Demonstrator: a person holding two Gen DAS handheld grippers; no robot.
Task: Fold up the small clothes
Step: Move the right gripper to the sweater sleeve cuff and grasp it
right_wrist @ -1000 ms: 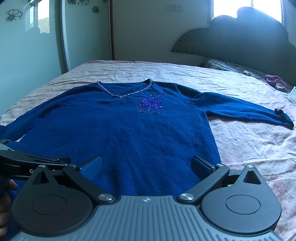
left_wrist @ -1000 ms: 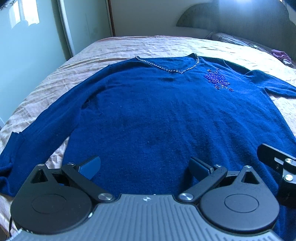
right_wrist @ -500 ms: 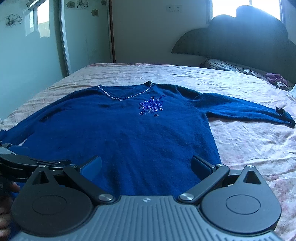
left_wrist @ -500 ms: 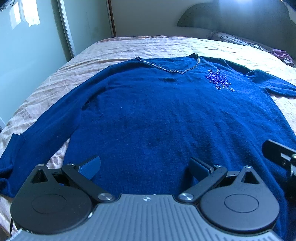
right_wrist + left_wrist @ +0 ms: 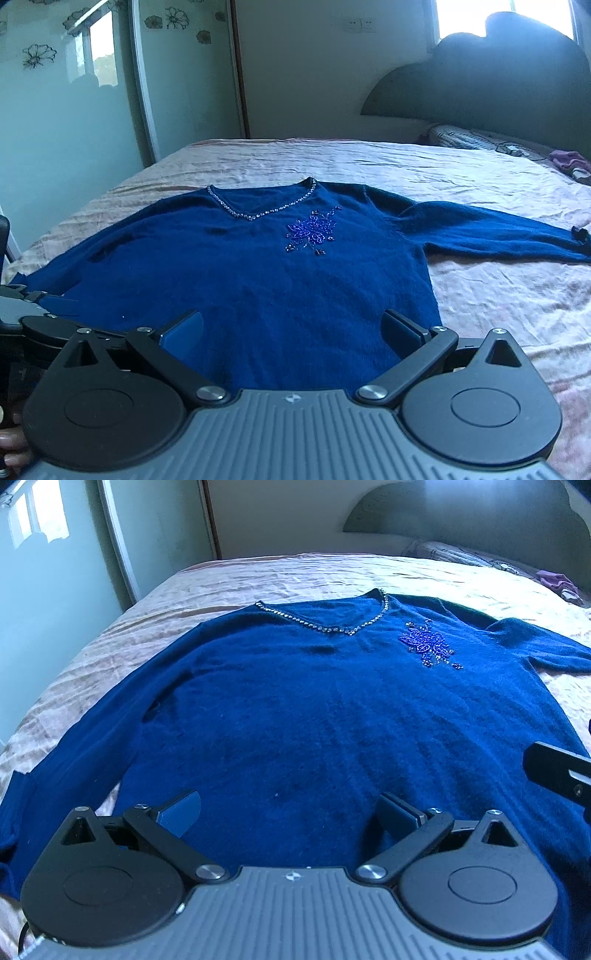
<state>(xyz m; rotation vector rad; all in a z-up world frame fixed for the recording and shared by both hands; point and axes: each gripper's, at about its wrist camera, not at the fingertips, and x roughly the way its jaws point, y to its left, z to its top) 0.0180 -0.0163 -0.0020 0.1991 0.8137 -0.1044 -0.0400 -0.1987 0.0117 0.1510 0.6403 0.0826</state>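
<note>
- We see a blue sweater (image 5: pixel 258 280) lying flat and face up on the bed (image 5: pixel 480 295), its hem toward us at 6 o'clock and its V-neck at 12 o'clock.
- In the left wrist view, one sleeve (image 5: pixel 74 746) runs out toward 8 o'clock. In the right wrist view, the other sleeve (image 5: pixel 498 236) stretches toward 3 o'clock, its cuff near the frame edge.
- The left gripper (image 5: pixel 290 814) hangs over the hem with its jaws spread wide and nothing between them.
- The right gripper (image 5: pixel 291 332) does the same over the hem's other side, jaws released and empty.
- We judge the knit to be soft, light and fuzzy. It should drape and stretch rather than hold a shape, so a pinch ought to take both layers.
- The beaded flower (image 5: pixel 310 232) and the beaded neckline (image 5: pixel 258 214) look snag-prone. We would keep the fingers off them.
- Good places to take hold, in our view, are the cuff and shoulder of a sleeve, or the two hem corners at 5 and 7 o'clock.
- The bed sheet is wrinkled, so the sweater may drag it along if pulled low.
- We see no container here. A small purple cloth (image 5: pixel 569 162) lies far off at 2 o'clock.
</note>
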